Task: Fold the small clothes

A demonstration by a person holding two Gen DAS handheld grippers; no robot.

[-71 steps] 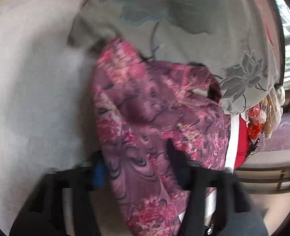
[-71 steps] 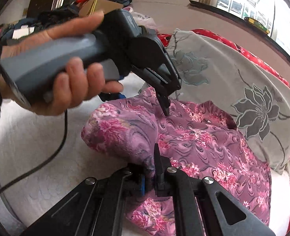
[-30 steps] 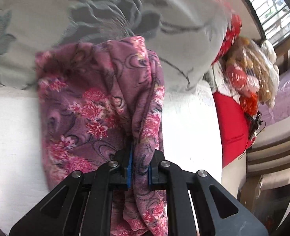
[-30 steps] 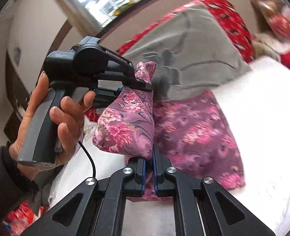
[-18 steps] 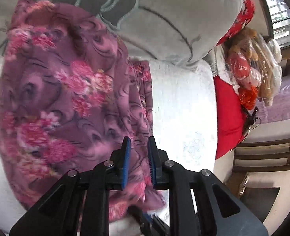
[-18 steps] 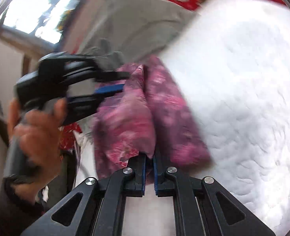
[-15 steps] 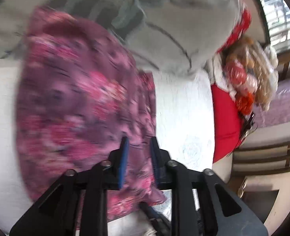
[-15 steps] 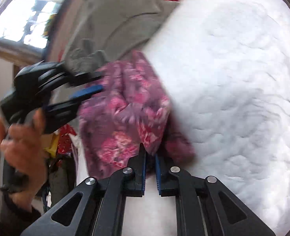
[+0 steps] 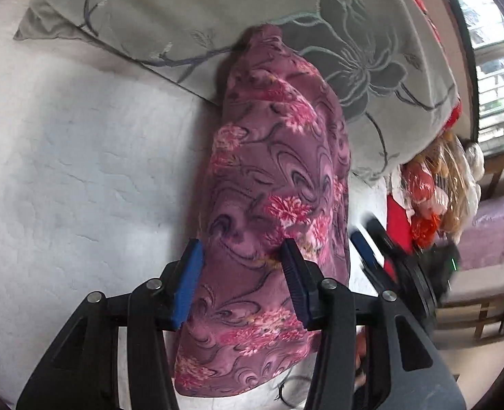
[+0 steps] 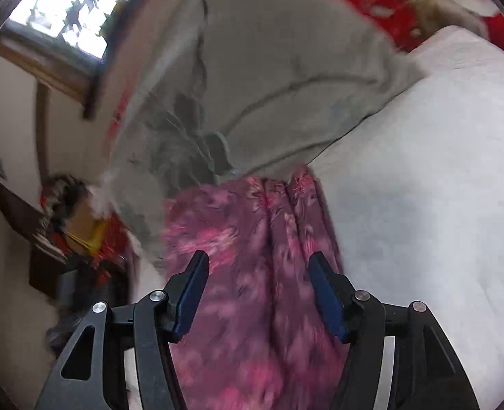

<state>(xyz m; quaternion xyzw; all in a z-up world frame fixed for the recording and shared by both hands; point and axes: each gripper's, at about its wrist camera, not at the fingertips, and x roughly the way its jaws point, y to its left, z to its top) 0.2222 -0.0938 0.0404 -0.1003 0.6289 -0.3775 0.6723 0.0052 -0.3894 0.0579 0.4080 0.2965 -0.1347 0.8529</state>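
lying folded on the white bed [image 9: 81,157], the purple floral garment [image 9: 272,184] sits under both spread claws: left claw [image 9: 240,263], right claw [image 10: 257,273].

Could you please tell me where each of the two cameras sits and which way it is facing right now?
Left wrist: on the left hand-held gripper, looking down its open blue-padded fingers at the purple floral garment on the white bed; the right hand-held gripper shows at the right.
Right wrist: on the right hand-held gripper, open, above the same garment, facing the grey floral pillow.
Shared: garment, pillow, bed.
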